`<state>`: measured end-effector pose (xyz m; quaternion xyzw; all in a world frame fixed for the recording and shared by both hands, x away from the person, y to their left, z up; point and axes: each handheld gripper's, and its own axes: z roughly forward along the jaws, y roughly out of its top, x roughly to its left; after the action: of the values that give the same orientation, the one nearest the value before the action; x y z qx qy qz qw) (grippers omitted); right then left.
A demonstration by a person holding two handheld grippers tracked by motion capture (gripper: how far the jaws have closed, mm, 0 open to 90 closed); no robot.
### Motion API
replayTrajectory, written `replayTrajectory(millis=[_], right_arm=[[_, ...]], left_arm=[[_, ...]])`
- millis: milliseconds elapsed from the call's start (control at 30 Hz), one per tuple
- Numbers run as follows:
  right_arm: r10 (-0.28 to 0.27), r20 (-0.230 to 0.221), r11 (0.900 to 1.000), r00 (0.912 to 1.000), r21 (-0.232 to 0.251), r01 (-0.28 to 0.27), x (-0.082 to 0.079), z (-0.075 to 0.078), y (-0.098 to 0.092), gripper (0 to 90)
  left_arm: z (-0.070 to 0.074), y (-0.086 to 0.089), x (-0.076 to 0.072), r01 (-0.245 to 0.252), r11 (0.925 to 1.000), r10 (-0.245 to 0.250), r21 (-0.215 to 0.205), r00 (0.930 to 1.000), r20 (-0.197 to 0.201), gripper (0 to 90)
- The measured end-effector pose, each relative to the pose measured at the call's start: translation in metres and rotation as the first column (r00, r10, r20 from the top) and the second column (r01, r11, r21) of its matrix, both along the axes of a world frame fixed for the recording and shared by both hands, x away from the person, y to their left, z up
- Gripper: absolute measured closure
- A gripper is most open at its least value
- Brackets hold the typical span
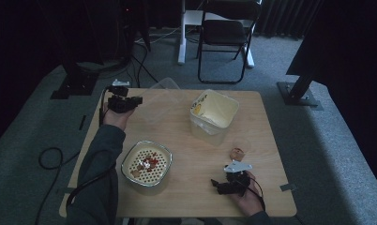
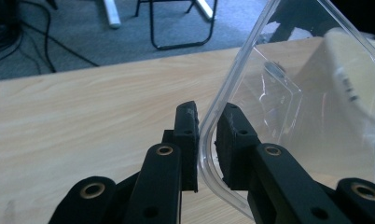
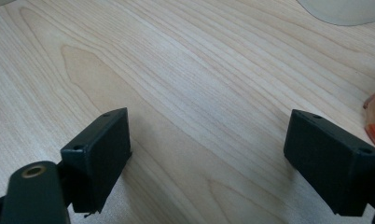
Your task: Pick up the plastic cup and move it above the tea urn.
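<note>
Clear lid [image 2: 293, 93] pinched by left gripper [image 2: 208, 140], forearm outstretched.

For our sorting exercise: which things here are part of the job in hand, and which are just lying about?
In use, as far as the pictures suggest:
- clear lid, clamped in the left gripper
- tub, open
- right gripper, open over the table

Lying about:
- bowl with a holed insert
- small cup
- chair

Two tubs [image 1: 214, 115] [image 1: 146, 164] (one lid [image 2: 288, 107])
</note>
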<state>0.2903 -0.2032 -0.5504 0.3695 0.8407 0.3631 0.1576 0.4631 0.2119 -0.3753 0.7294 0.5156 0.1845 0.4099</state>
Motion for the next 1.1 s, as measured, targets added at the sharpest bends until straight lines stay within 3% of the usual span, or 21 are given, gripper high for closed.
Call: replayTrajectory(millis=[200,367,933,1067,1100], right_arm=[[0.0,0.0,1.0,1.0,0.0,0.0,0.0,0.0,0.0,14.2],[0.0,0.0,1.0,1.0,0.002,0.0,0.0,0.0,0.0,14.2],[0.0,0.0,1.0,1.0,0.0,0.0,0.0,0.0,0.0,14.2],[0.0,0.002,1.0,1.0,0.0,0.0,0.0,0.0,0.0,14.2],[0.0,0.001,1.0,1.0,0.0,0.0,0.0,0.0,0.0,14.2]], left_arm=[[0.016,-0.019,0.003,0.035,0.9994,-0.035,0.009,0.9993,0.015,79.2],[0.029,-0.046,0.009,0.074,0.9971,-0.075,0.015,0.997,0.021,79.0],[0.032,-0.101,0.017,0.148,0.9888,-0.149,0.016,0.9888,0.014,78.6],[0.031,-0.118,0.017,0.189,0.9816,-0.188,-0.027,0.9818,0.025,76.3],[0.03,-0.12,0.017,0.215,0.9751,-0.213,-0.056,0.9765,0.033,70.4]])
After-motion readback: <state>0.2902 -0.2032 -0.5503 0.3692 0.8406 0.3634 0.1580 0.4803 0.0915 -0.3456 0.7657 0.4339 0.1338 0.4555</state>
